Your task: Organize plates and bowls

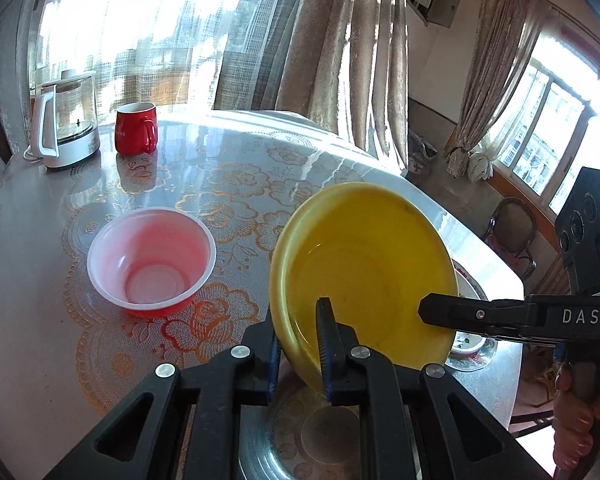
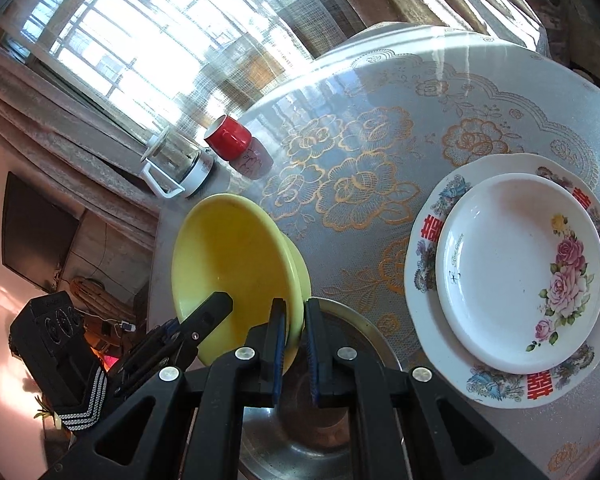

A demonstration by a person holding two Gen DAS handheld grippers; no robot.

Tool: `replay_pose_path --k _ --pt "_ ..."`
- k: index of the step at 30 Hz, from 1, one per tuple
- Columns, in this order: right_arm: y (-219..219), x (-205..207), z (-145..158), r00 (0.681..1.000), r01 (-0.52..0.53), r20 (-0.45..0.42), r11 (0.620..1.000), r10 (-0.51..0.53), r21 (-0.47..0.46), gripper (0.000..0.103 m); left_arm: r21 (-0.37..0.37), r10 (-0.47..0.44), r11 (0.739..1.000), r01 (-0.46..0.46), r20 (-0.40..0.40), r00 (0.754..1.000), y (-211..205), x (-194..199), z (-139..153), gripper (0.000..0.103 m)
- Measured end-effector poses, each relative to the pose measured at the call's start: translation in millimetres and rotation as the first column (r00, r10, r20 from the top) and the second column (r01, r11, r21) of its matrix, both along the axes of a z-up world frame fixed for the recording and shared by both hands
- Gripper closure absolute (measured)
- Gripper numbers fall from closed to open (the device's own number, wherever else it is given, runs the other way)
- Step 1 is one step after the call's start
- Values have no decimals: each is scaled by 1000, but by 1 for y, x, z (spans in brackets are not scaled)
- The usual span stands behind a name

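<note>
A yellow bowl (image 1: 364, 276) is held tilted above a steel bowl (image 1: 300, 440). My left gripper (image 1: 298, 322) is shut on the yellow bowl's near rim. My right gripper (image 2: 296, 320) is shut on the opposite rim of the yellow bowl (image 2: 228, 264); it shows in the left wrist view (image 1: 432, 312) at the right. The steel bowl (image 2: 340, 400) lies under both grippers. A red and white plastic bowl (image 1: 152, 256) stands on the table to the left. A small flowered plate (image 2: 520, 272) lies on a larger patterned plate (image 2: 428, 240) to the right.
A red mug (image 1: 136, 132) and a glass kettle (image 1: 66, 120) stand at the far side of the round table (image 1: 240, 176) by the curtained window. The table's edge (image 1: 480, 240) runs close on the right, with a chair (image 1: 512, 232) beyond it.
</note>
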State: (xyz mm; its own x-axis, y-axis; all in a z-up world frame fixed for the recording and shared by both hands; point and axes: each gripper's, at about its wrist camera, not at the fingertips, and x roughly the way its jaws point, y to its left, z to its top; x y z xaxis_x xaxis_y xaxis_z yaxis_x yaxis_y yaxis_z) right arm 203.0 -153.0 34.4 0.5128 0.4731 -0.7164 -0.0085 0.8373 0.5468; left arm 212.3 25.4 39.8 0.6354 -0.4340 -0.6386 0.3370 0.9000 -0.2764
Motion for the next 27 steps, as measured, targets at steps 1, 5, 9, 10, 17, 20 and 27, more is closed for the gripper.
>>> replay_pose_path --k 1,5,9,10,17,20,27 --pt "-1 -2 -1 1000 2 -2 1000 -2 3 94 3 -4 1000 4 1 1000 -1 -2 0 87" --pt "-6 -14 -5 1000 17 -13 1000 -17 9 94 11 -14 1000 14 -2 1000 -3 -10 -5 87" --pt "-4 -22 -6 1000 25 -9 999 -26 -21 94 19 -26 999 26 -11 1000 -6 -18 -9 87" --pt "-3 -24 -7 1000 27 -5 999 -27 -29 94 25 -29 999 29 -10 1000 -7 -20 -9 87" --pt "-1 -39 -15 999 39 1 997 -39 -61 94 54 -49 997 49 -5 999 -12 -31 -15 87" --pt "-3 -44 -20 999 46 -7 998 -47 -39 94 53 -53 997 53 -7 999 -11 -31 -15 87" --pt "1 -56 -24 998 66 5 996 -65 -56 93 67 -90 993 92 -37 995 -14 -34 -19 87"
